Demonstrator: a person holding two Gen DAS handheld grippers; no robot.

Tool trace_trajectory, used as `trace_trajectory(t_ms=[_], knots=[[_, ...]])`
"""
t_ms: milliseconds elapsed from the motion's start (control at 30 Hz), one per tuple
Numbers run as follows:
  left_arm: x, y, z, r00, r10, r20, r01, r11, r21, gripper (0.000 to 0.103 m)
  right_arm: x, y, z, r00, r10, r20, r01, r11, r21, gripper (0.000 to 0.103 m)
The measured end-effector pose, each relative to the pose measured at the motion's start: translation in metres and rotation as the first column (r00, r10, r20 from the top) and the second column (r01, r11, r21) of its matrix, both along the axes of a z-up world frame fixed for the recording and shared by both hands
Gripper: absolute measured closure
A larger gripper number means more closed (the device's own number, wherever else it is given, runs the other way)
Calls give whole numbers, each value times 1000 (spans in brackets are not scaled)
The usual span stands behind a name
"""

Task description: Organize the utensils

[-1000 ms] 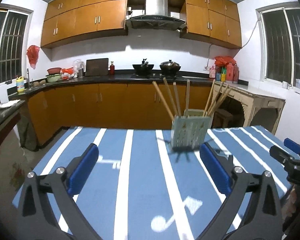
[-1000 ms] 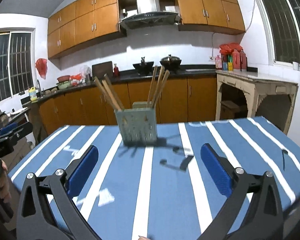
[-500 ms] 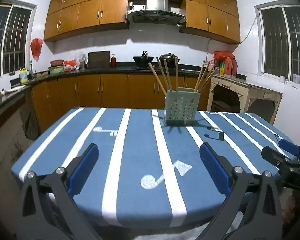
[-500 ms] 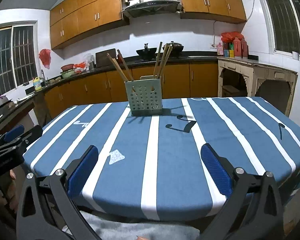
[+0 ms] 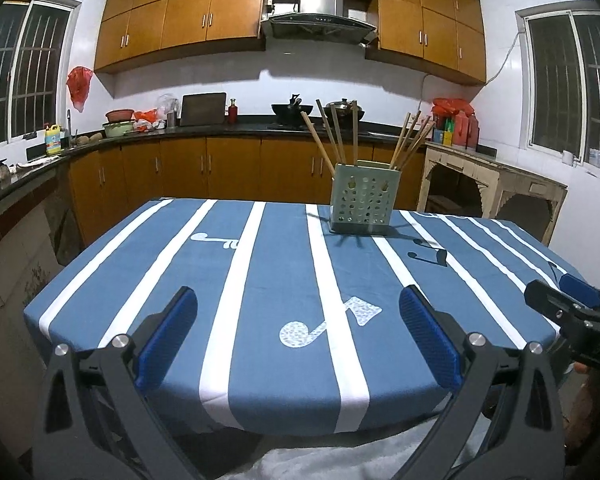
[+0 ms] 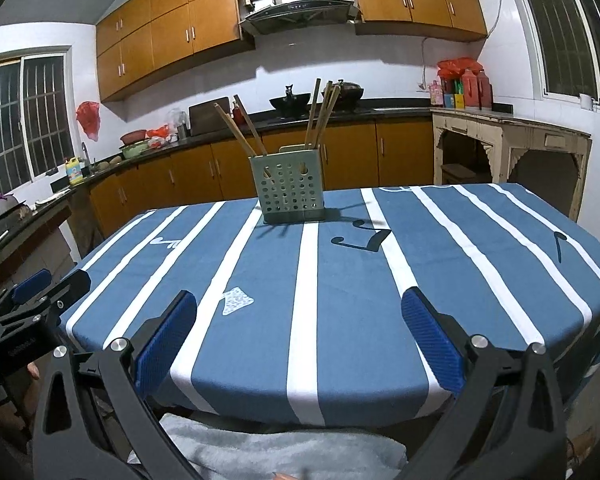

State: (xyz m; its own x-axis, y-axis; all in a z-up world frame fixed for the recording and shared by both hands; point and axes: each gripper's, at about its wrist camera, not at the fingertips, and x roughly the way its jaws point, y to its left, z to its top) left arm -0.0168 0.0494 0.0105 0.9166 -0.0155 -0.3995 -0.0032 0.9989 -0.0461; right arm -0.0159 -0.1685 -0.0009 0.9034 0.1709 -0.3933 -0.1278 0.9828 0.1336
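A pale green perforated utensil holder (image 5: 364,199) (image 6: 291,188) stands upright on the far half of the table. Several wooden chopsticks (image 5: 342,136) (image 6: 244,130) lean out of its top in two bunches. My left gripper (image 5: 298,330) hangs open over the table's near edge, nothing between its blue pads. My right gripper (image 6: 298,330) is open too, also at the near edge and holding nothing. Each gripper shows at the side of the other's view: the right one (image 5: 572,300), the left one (image 6: 40,284). Both are well short of the holder.
The table (image 5: 260,272) (image 6: 340,280) wears a blue cloth with white stripes and music notes. Behind it run dark counters (image 5: 220,130) with pots, bottles and bowls, and a worn white side table (image 5: 496,176) at the right. A light towel (image 6: 280,448) lies below the table edge.
Both grippers have drawn back from the holder toward the table's near edge, so the holder looks smaller and the table edge now shows. Both stayed open.
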Motion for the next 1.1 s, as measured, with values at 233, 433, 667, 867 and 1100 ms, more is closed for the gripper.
trace_trajectory(t_ms=[233, 433, 667, 867, 1100], knots=[[-5, -3, 0, 1000, -5, 6, 5, 1000, 1, 4, -6, 1, -2, 1000, 5, 11, -5, 1000, 2, 2], [-6, -4, 0, 1000, -6, 5, 7, 1000, -2, 4, -11, 2, -3, 1000, -4, 22, 4, 1000, 3, 2], [-8, -8, -2, 1000, -14, -2, 14, 1000, -2, 4, -14, 1, -1, 1000, -16, 27, 15, 1000, 7, 2], [-8, -9, -2, 1000, -15, 0, 15, 1000, -2, 4, -15, 1, -1, 999, -19, 30, 19, 1000, 7, 2], [-8, -8, -2, 1000, -15, -3, 15, 1000, -2, 4, -16, 1, -1, 999, -20, 31, 20, 1000, 7, 2]])
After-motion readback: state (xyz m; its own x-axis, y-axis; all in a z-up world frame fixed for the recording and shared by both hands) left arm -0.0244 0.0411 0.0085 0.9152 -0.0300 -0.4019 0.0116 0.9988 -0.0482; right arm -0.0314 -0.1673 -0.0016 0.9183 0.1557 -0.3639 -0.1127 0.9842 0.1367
